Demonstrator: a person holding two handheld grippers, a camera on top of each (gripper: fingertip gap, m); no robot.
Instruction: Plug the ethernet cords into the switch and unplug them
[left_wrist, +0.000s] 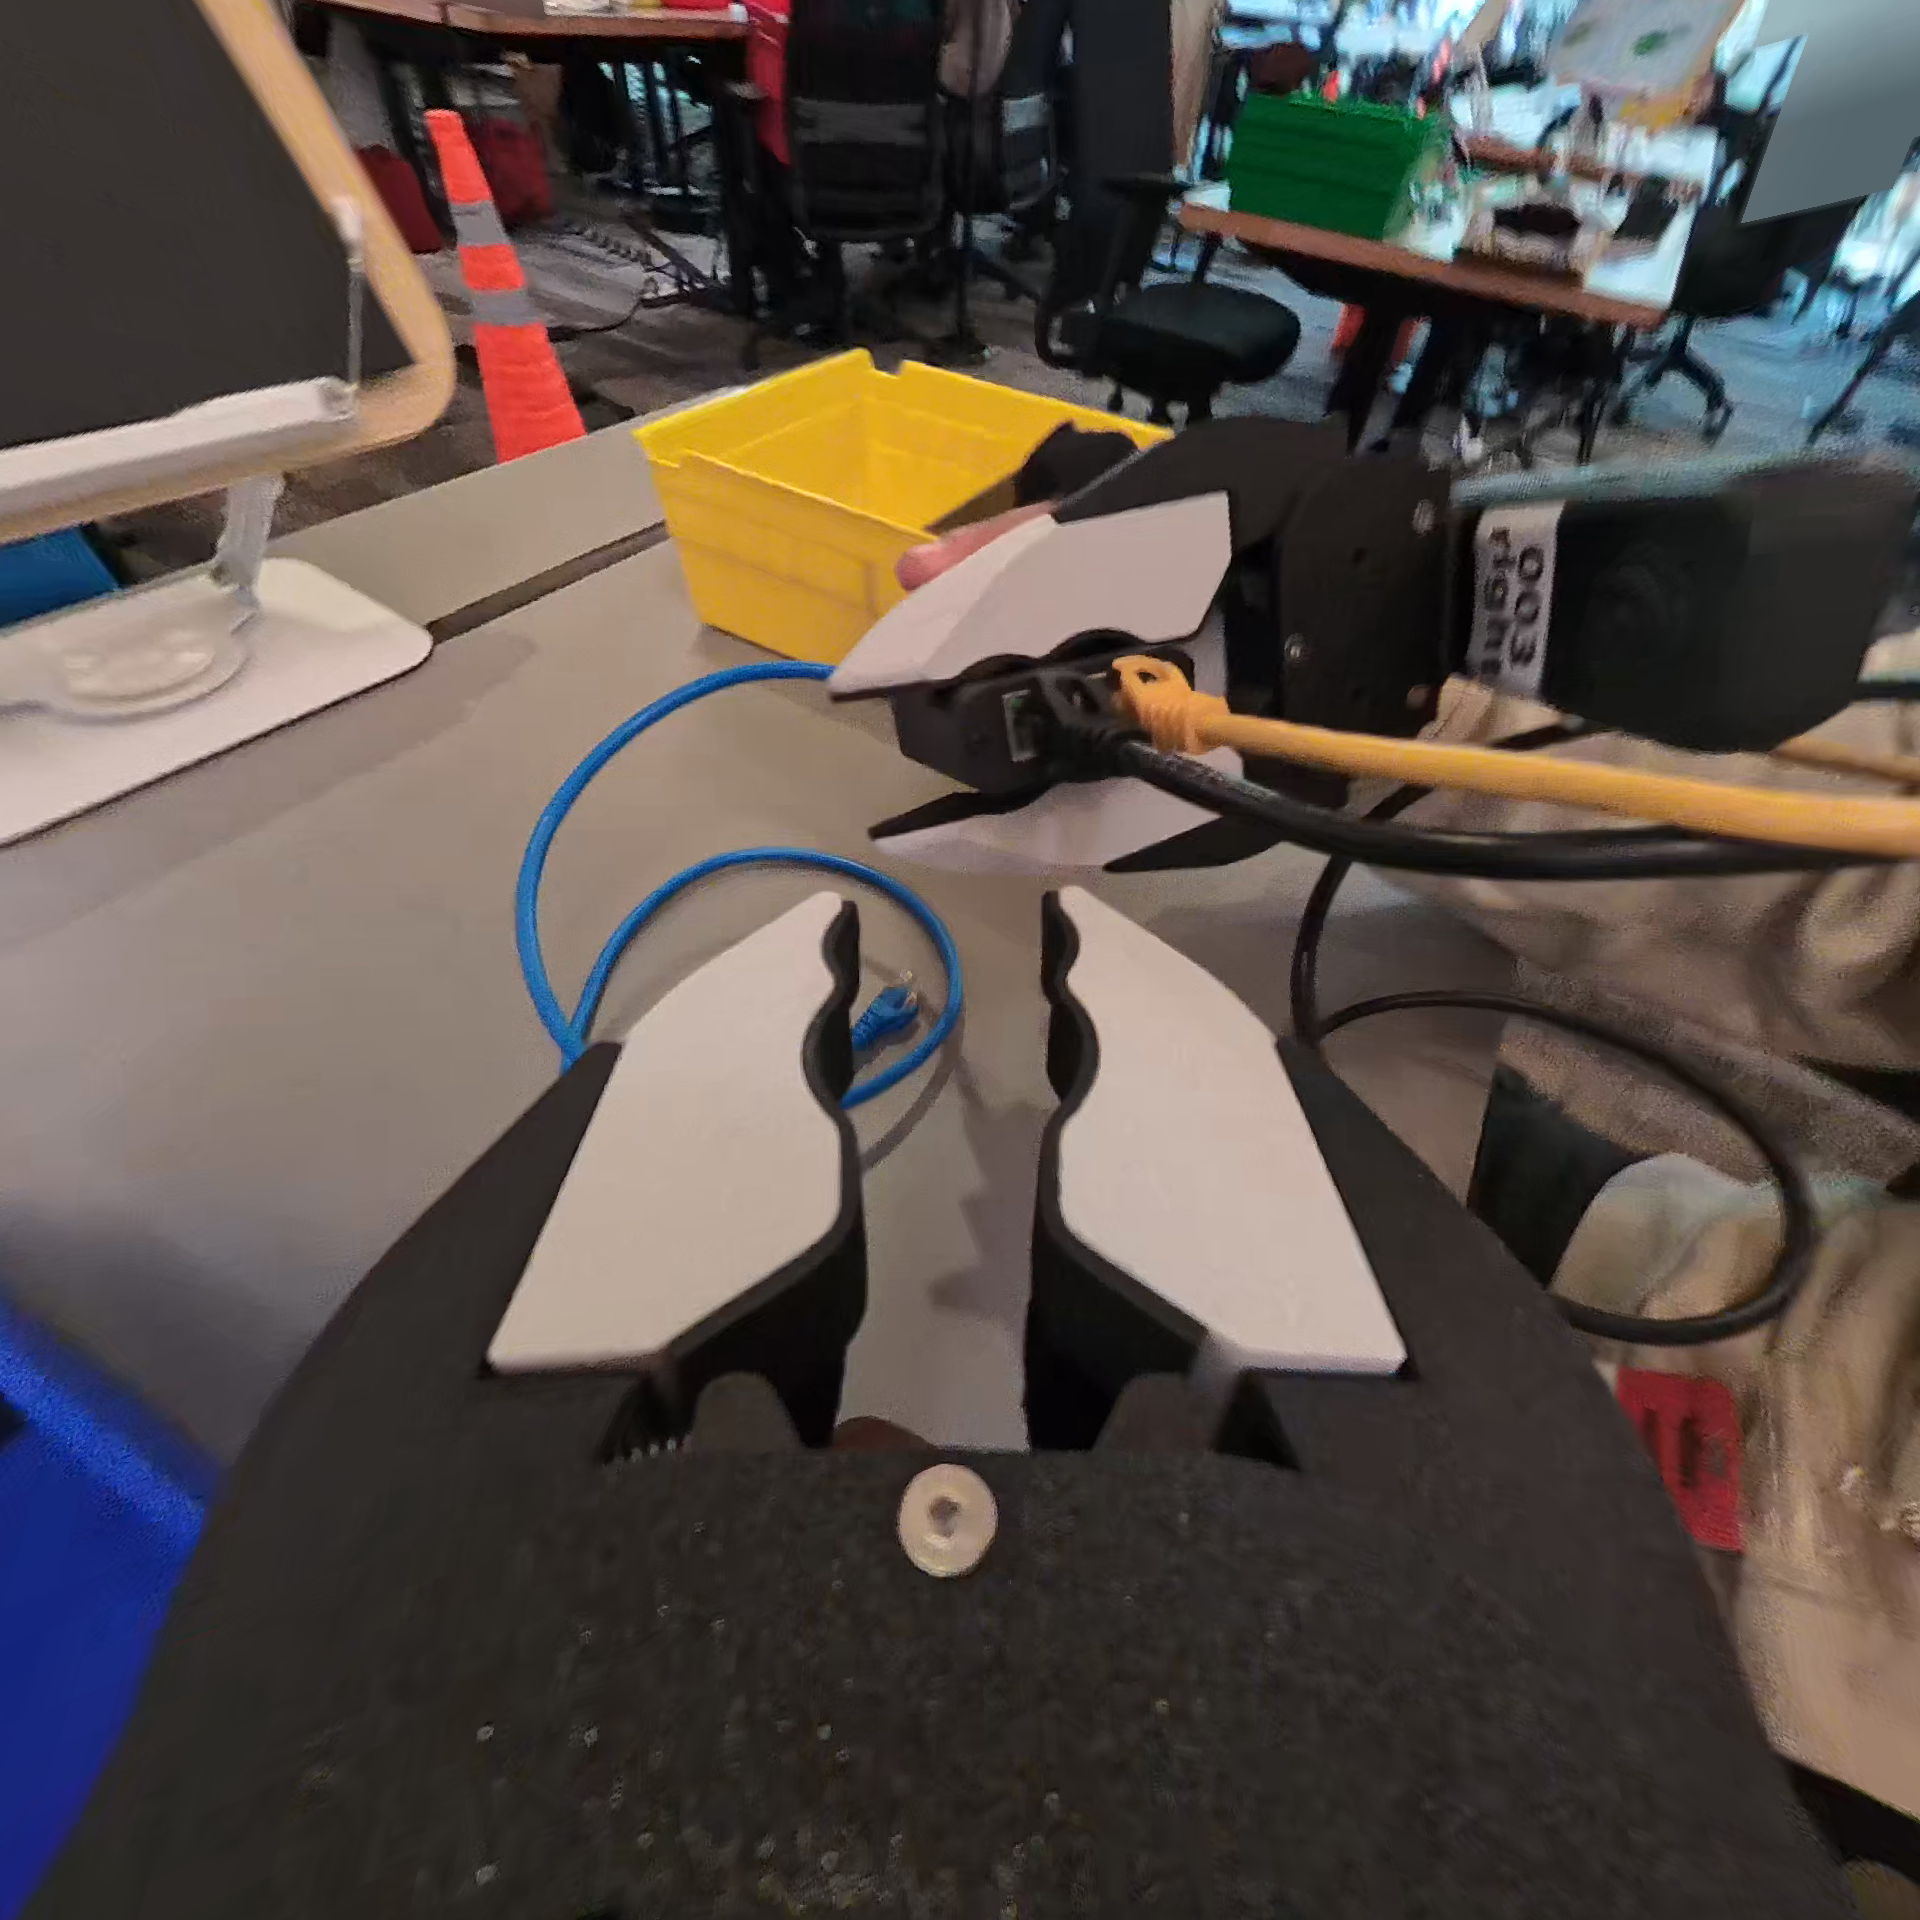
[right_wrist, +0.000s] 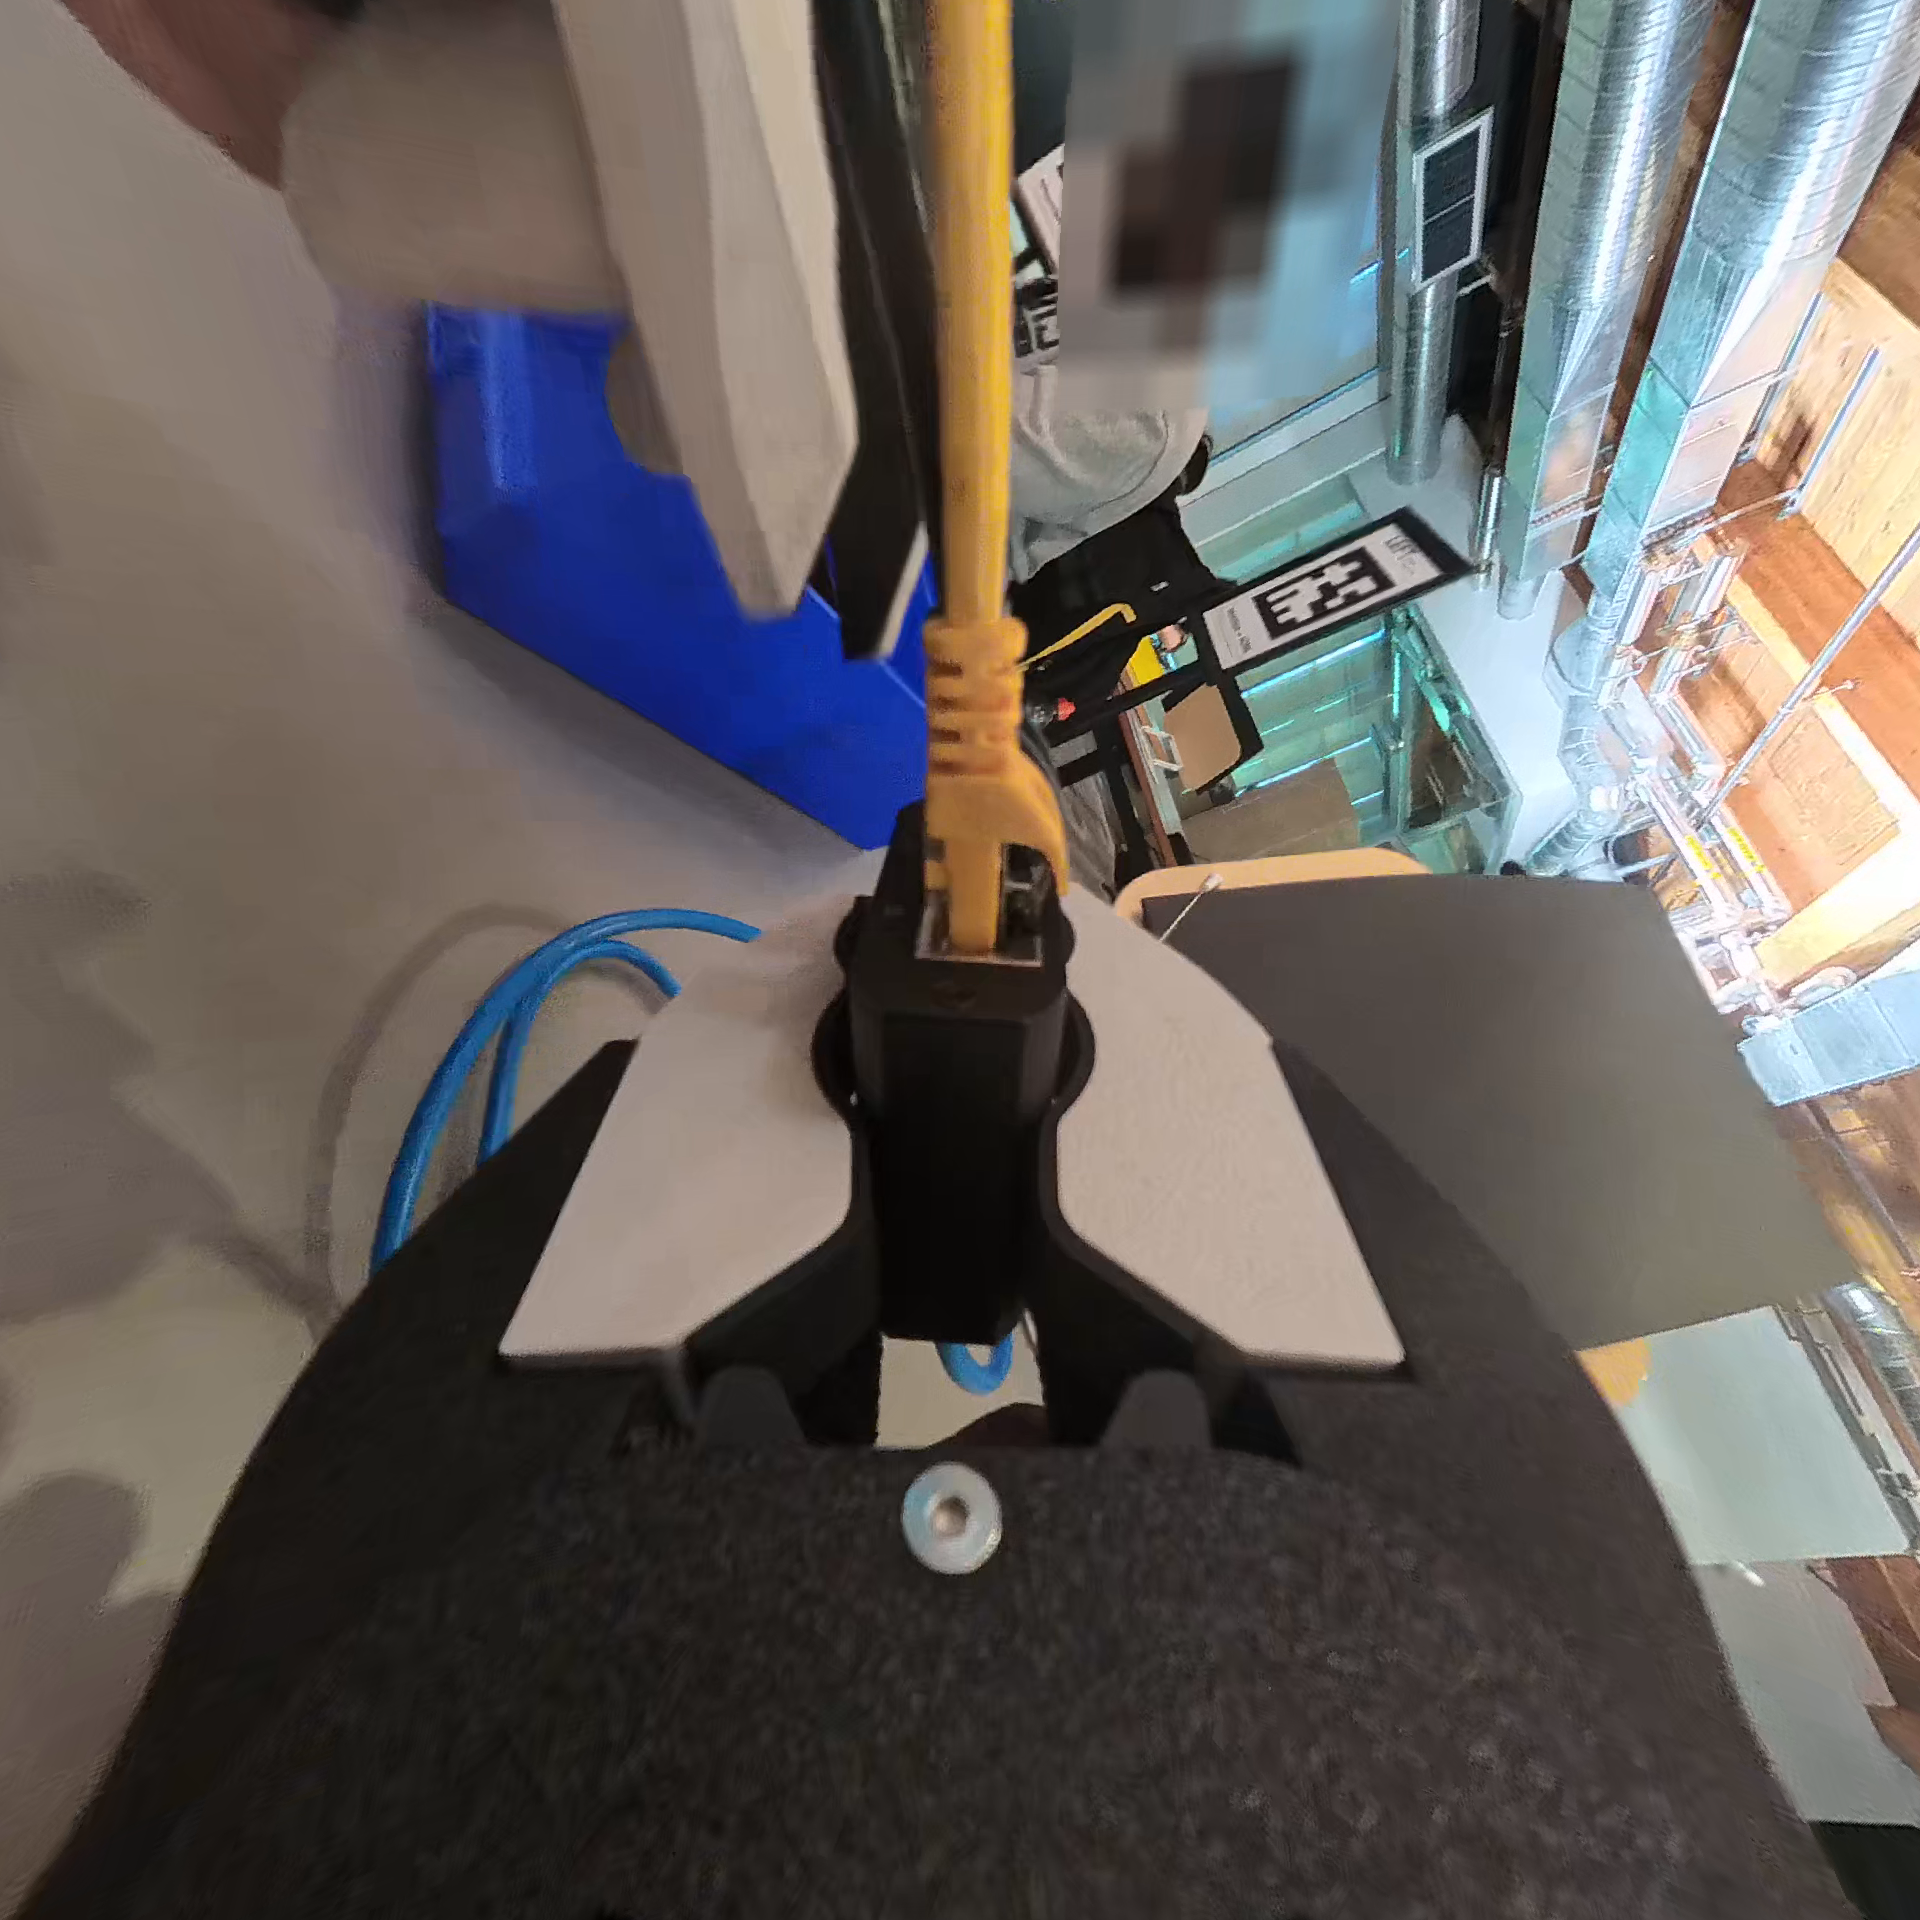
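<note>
Tabletop (left_wrist: 312, 987): pale grey laminate, carrying the items below, listed left to right as the left wrist view shows them.

Blue plastic bin (left_wrist: 73, 1538): at the near left edge; not involved.

Thin blue ethernet cord (left_wrist: 540, 831): lies in loose loops on the tabletop, unplugged. Its blue moulded plug (left_wrist: 885, 1013) rests loose just ahead of the left tongs.

Left tongs (left_wrist: 951, 914): white-faced, black-backed, parted and holding nothing, hovering above the blue plug.

Yellow plastic bin (left_wrist: 790, 520): open-topped, behind the loops; apparently empty.

Small black box-shaped switch (left_wrist: 987, 717): clamped between the right tongs (right_wrist: 961, 925) and lifted off the tabletop, ports turned toward the left tongs. One free port shows beside the occupied ones.

Thick yellow ethernet cord with ribbed boot (left_wrist: 1164, 707): seated in a port.

Black round cord (left_wrist: 1351, 821): also plugged in, trailing right in a loop.

Handling note, as judgement: the step in hand appears to be picking up the blue plug for insertion. Close the left tongs on the plug body, not on the cord behind it, leaving the latch tab uncovered. Line the plug square with the free port, tab on the correct side, and push straight in. The right tongs should hold the switch firm against that push. Keep the blue loops clear of the yellow and black cords.
</note>
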